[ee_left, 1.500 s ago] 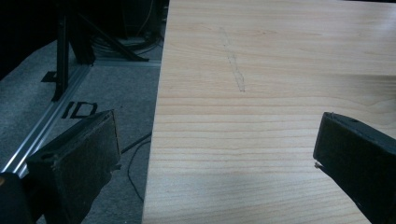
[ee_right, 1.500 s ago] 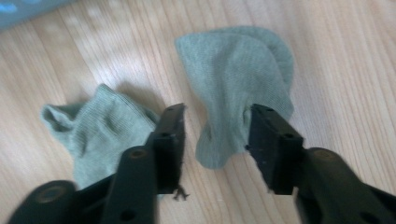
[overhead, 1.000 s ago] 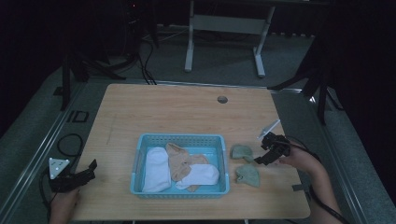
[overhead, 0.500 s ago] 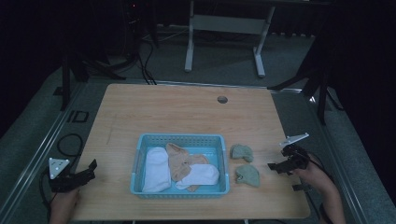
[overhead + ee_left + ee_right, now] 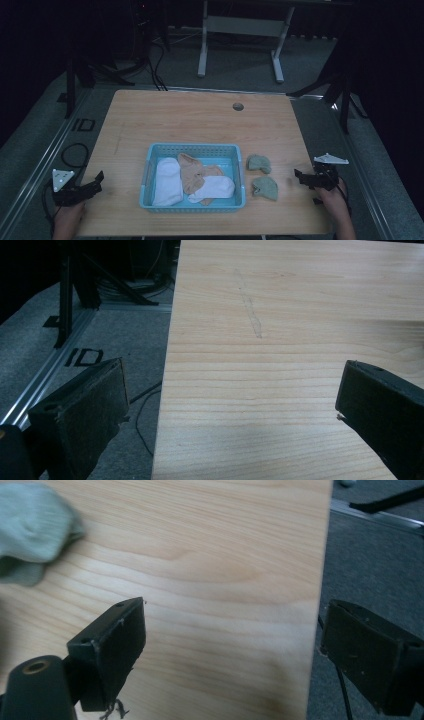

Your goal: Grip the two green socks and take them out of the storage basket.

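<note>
Right gripper (image 5: 301, 179) withdrawn from the two green socks (image 5: 265, 187) to the surface's (image 5: 200, 120) right edge.
Both grippers spread, empty; left gripper (image 5: 95, 181) at left edge; blue basket (image 5: 150, 165) holds white and tan socks.

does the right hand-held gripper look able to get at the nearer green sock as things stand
Probably yes. The right hand-held gripper is open at the table's right edge, and the nearer green sock lies on bare wood outside the blue basket, with nothing between them. The other green sock sits apart, farther back.
</note>
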Demonstrator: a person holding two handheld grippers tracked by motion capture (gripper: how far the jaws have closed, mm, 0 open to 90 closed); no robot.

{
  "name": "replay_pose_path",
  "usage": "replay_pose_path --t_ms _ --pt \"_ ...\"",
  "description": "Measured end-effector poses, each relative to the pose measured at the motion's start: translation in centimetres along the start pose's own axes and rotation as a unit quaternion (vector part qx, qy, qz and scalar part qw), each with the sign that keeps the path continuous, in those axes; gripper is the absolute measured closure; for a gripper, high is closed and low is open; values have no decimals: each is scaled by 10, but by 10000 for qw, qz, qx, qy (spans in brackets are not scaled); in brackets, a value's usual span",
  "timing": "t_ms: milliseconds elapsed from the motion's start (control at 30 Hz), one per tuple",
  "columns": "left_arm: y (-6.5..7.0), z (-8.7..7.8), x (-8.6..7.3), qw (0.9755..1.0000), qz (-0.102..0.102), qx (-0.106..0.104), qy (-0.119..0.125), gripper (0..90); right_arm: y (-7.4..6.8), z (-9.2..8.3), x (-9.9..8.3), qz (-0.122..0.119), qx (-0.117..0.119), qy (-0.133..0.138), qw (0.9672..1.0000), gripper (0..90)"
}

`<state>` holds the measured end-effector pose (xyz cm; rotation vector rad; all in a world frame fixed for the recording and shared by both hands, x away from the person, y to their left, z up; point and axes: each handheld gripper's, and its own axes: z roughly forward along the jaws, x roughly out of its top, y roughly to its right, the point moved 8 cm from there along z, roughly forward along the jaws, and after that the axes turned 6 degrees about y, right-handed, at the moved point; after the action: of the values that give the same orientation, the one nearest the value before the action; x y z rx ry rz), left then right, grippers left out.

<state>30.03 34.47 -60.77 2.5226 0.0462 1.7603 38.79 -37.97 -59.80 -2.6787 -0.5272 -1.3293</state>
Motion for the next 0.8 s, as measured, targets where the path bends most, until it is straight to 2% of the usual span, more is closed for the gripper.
replay_pose_path --t_ms 33,133,267,333,400,467,533,600,633,700,800 --pt "0 0 0 10000 0 2 0 7 3 0 -1 105 -142 125 9998 107" --pt "0 0 0 10000 0 3 2 7 5 -1 -7 426 -266 324 9982 107" --pt "0 0 0 10000 8 -5 4 7 5 -5 -10 382 -524 606 9961 106" --pt "0 0 0 10000 19 -7 11 7 4 -11 -8 388 -609 984 9925 107" --pt "1 0 0 10000 28 -5 17 7 4 -15 -7 549 -626 1187 9894 107" --pt "0 0 0 10000 32 -5 12 7 3 -17 -7 594 -699 1339 9867 107" --pt "1 0 0 10000 24 -8 17 7 4 -19 -7 640 -741 1448 9846 107" --pt "1 0 0 10000 26 -14 16 7 6 -21 -6 552 -946 1606 9809 107" --pt "1 0 0 10000 33 -17 13 7 7 -22 -5 579 -950 1666 9797 107" --pt "1 0 0 10000 37 -18 12 7 9 -22 -6 693 -866 1686 9794 107" --pt "1 0 0 10000 44 -16 19 7 11 -21 -7 733 -892 1665 9793 107"
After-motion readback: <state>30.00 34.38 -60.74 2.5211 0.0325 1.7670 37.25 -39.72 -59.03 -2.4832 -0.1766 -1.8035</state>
